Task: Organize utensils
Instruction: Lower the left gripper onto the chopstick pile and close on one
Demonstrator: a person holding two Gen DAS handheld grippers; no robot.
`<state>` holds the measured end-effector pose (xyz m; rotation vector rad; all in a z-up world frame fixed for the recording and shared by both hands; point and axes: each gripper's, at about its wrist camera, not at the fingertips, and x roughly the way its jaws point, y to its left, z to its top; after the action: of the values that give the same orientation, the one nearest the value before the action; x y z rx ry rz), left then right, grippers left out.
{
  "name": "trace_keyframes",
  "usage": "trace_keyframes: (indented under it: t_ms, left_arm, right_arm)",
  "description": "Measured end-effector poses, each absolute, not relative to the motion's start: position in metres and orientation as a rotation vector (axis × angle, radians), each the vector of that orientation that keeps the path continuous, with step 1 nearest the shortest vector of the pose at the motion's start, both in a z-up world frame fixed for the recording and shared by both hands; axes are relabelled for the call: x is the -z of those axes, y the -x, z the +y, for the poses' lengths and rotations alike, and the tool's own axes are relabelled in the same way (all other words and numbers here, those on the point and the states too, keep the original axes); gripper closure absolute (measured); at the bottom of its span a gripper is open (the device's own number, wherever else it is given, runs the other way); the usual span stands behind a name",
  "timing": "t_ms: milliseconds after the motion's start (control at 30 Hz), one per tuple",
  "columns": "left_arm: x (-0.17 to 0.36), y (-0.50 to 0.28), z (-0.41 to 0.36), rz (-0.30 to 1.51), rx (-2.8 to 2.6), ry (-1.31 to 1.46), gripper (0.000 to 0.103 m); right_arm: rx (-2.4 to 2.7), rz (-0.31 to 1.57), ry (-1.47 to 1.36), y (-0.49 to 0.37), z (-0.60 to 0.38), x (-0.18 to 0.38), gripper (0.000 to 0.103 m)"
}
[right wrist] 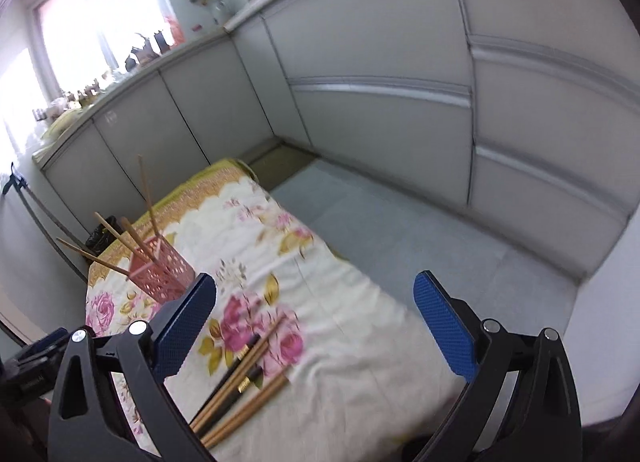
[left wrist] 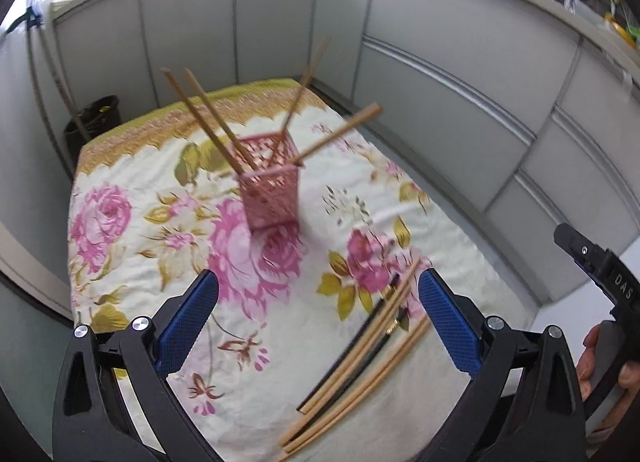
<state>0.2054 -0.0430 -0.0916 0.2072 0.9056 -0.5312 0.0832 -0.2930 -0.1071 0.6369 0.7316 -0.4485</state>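
A pink lattice utensil holder point(left wrist: 272, 186) stands on the floral cloth point(left wrist: 160, 222) with several wooden chopsticks point(left wrist: 208, 122) leaning out of it. It also shows in the right wrist view point(right wrist: 164, 274). A bundle of loose wooden and black chopsticks point(left wrist: 364, 346) lies flat on the cloth near the front, also in the right wrist view point(right wrist: 244, 374). My left gripper point(left wrist: 320, 322) is open and empty, above the cloth, with the bundle by its right finger. My right gripper point(right wrist: 316, 326) is open and empty, with the bundle near its left finger.
Grey cabinet panels point(left wrist: 460, 82) wall the table on the far and right sides. A dark bin point(left wrist: 96, 118) stands beyond the far left corner. The other hand-held gripper point(left wrist: 600, 282) shows at the right edge. A bare grey surface point(right wrist: 400, 230) lies right of the cloth.
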Motion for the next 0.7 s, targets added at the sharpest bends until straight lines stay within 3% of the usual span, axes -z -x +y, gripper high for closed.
trace_keyframes:
  t_ms: [133, 300, 500, 700]
  left_arm:
    - [0.126, -0.199, -0.075, 0.955, 0.575, -0.335, 0.012]
    - [0.159, -0.207, -0.108, 1.049, 0.616, -0.465, 0.044]
    - [0.19, -0.217, -0.144, 1.069, 0.632, -0.659, 0.063]
    - [0.207, -0.226, -0.163, 1.07, 0.65, -0.722, 0.062]
  right_arm:
    - [0.396, 0.827, -0.765, -0.083, -0.308, 0.133, 0.007]
    - [0.355, 0.865, -0.782, -0.084, -0.308, 0.139, 0.007]
    - [0.352, 0.884, -0.82, -0.084, -0.32, 0.14, 0.007]
    - [0.358, 0.875, -0.839, -0.081, -0.33, 0.142, 0.007]
